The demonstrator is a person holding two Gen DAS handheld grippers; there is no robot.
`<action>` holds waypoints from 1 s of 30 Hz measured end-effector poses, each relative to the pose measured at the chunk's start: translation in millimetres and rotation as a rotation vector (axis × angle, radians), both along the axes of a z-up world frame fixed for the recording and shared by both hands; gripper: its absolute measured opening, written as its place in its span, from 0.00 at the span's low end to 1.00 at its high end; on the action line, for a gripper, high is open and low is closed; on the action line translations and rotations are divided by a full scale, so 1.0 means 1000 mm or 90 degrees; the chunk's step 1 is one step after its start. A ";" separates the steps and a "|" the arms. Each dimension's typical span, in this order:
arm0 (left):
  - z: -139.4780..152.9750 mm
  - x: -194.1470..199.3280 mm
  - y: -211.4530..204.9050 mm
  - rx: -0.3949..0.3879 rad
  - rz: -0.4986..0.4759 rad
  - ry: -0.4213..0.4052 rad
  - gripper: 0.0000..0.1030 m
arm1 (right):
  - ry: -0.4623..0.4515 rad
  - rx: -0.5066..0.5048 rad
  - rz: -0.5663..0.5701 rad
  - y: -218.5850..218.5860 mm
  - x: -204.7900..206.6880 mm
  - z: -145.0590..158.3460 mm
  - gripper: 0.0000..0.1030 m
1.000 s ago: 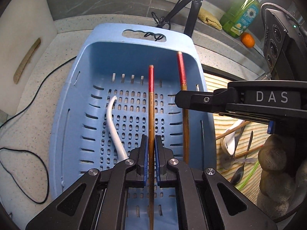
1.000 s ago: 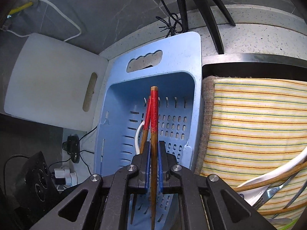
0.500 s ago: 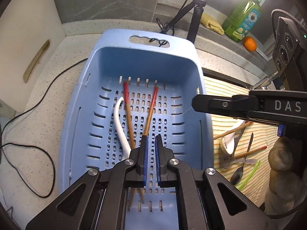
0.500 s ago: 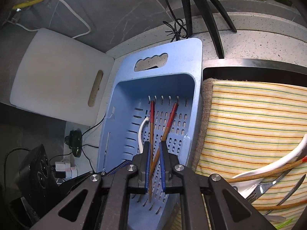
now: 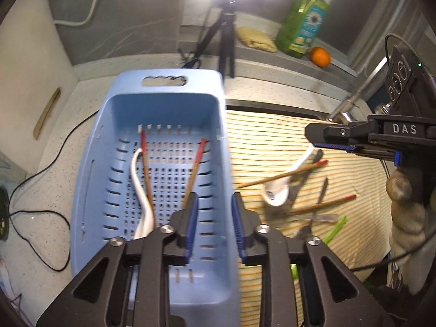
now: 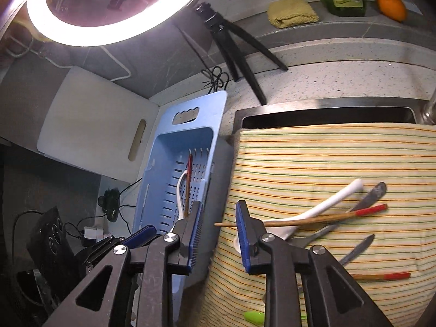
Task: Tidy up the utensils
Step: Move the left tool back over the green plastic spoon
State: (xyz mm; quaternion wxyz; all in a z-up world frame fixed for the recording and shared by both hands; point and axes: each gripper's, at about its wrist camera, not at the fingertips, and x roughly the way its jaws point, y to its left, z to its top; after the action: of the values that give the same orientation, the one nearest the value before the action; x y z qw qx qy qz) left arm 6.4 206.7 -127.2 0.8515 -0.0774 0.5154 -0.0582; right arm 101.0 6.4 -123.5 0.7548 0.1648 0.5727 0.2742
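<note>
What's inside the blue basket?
Inside the blue perforated plastic basket lie two red-tipped wooden chopsticks and a white curved spoon. The open left tool covers their near ends and the spoon's bowl.

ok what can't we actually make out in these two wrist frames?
- Left wrist: lower ends of the chopsticks and white spoon in the blue basket, behind the left gripper.
- Right wrist: bowl of the white spoon on the striped cloth, behind the right gripper.
- Right wrist: green item, cut off at the bottom edge, kind unclear.
- Both: soap bottle label too small to read.
</note>
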 end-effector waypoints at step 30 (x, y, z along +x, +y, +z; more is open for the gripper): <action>-0.036 -0.044 -0.118 -0.008 -0.197 0.090 0.31 | 0.142 0.022 -0.166 -0.176 -0.085 -0.075 0.27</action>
State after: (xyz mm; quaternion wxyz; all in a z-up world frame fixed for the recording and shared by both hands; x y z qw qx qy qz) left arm -37.1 88.6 -162.9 0.7934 -0.0066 0.5795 -0.1861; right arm 16.2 -169.8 -198.7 0.7125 0.2802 0.6221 0.1639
